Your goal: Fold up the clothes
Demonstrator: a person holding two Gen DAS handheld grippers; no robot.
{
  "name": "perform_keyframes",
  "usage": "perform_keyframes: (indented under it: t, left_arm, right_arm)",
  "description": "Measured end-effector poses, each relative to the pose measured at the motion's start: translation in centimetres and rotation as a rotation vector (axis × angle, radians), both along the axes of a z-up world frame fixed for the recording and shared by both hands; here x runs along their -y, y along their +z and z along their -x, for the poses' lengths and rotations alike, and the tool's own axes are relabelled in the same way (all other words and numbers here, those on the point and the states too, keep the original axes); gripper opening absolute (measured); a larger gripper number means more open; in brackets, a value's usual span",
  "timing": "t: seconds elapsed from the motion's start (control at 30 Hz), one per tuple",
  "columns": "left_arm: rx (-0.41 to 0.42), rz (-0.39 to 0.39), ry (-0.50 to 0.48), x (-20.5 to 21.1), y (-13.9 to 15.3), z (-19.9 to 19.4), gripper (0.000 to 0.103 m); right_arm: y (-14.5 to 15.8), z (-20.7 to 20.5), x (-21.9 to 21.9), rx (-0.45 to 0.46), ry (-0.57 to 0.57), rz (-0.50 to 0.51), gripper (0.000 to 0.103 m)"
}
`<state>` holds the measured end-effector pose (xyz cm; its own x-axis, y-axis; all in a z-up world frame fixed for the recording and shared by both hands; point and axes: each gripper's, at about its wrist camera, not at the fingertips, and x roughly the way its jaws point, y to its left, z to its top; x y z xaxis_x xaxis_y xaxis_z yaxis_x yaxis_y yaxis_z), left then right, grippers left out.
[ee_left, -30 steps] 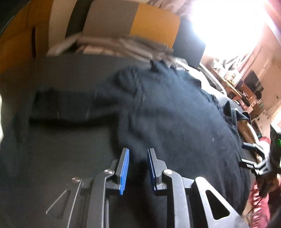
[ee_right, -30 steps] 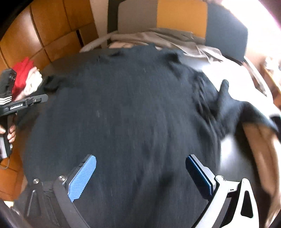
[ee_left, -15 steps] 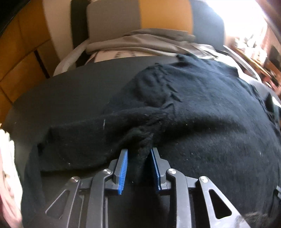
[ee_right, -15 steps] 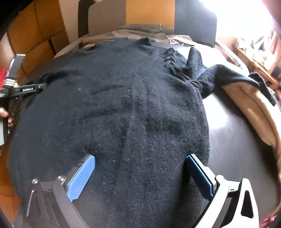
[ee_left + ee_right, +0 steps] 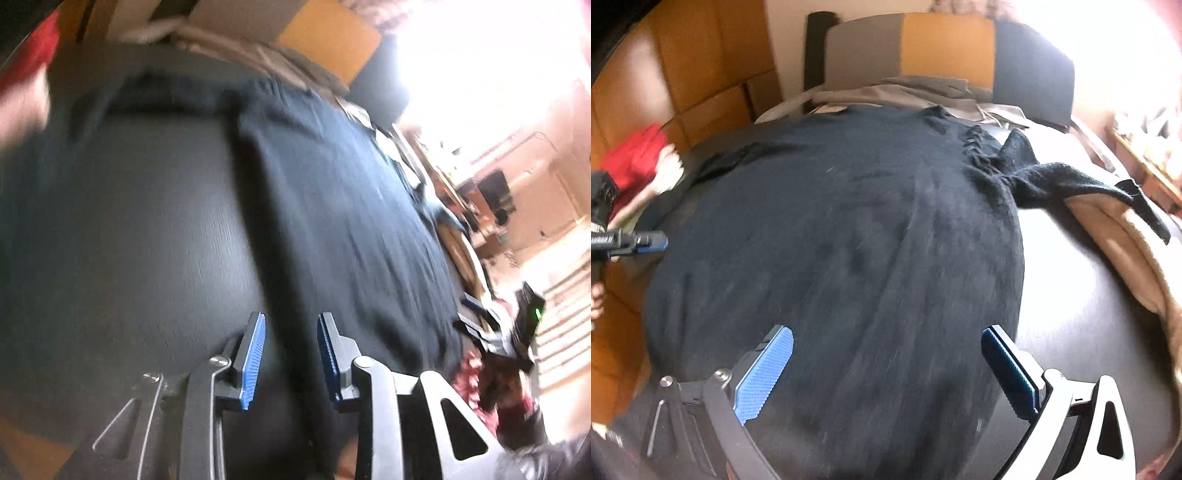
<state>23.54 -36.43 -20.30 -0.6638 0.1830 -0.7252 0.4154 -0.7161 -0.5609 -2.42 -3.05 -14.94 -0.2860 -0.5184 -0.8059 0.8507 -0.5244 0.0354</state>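
Black sweater [image 5: 849,258] lies spread flat on the dark table [image 5: 1071,295]. Right gripper [image 5: 886,369] spread wide above its hem — left gripper [image 5: 290,358] parted, empty, at the sweater's edge.

A dark round table [image 5: 1067,280] carried a black sweater [image 5: 849,258] spread across most of it, grey clothes [image 5: 923,90] at its far edge, a beige garment [image 5: 1123,251] along its right edge.

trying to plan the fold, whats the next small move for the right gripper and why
Probably shift the right gripper toward the black sweater's right sleeve and pinch it. Its jaws stand wide open over the flat body, while that sleeve trails sideways onto the beige garment, so it likely needs folding in first.
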Motion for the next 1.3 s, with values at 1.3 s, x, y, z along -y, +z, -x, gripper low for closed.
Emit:
perform_keyframes:
  t: [1.3]
  left_arm:
    - [0.074,0.37,-0.126,-5.9,4.0,19.6,0.027]
  right_arm:
    - [5.9,17.3,-15.5,0.311,-0.494,0.574,0.103]
